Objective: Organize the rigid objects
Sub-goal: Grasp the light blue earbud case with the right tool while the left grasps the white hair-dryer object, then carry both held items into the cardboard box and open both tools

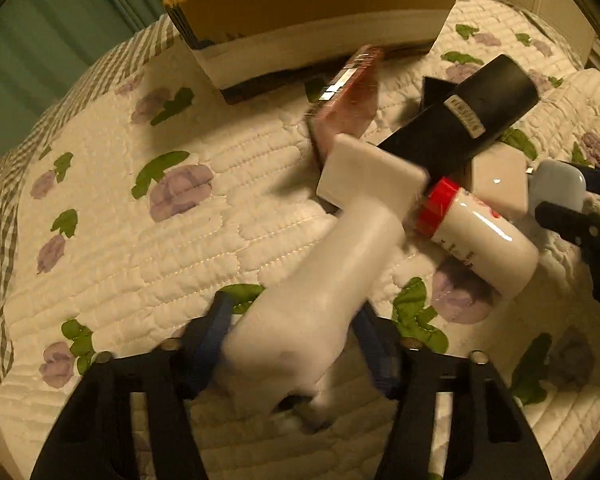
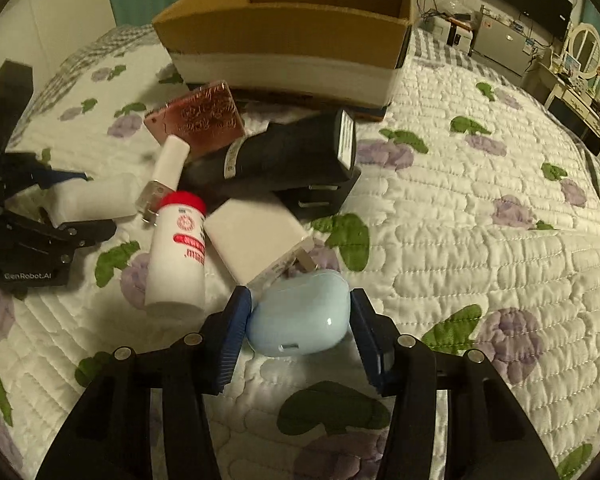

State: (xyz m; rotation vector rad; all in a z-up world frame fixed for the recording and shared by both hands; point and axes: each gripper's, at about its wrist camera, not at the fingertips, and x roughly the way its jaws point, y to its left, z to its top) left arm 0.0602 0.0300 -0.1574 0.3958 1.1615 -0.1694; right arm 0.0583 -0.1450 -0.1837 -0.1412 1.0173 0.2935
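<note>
My left gripper (image 1: pixel 296 316) is shut on a white pump bottle (image 1: pixel 320 264), its square cap pointing at the pile; it also shows in the right wrist view (image 2: pixel 100 200). My right gripper (image 2: pixel 298 316) has its jaws around a pale blue earbud case (image 2: pixel 300 316) that lies on the quilt, pads touching or nearly touching its sides. The pile holds a white bottle with a red cap (image 2: pixel 178 252), a white charger block (image 2: pixel 256 236), a black box (image 2: pixel 296 152) and a pink card case (image 2: pixel 200 118). An open cardboard box (image 2: pixel 284 32) stands behind.
Everything lies on a white quilted bedspread with purple flowers (image 2: pixel 480 220). A green curtain (image 1: pixel 40 40) hangs at the far left. Furniture, a television and a mirror (image 2: pixel 584 46) stand at the far right of the room.
</note>
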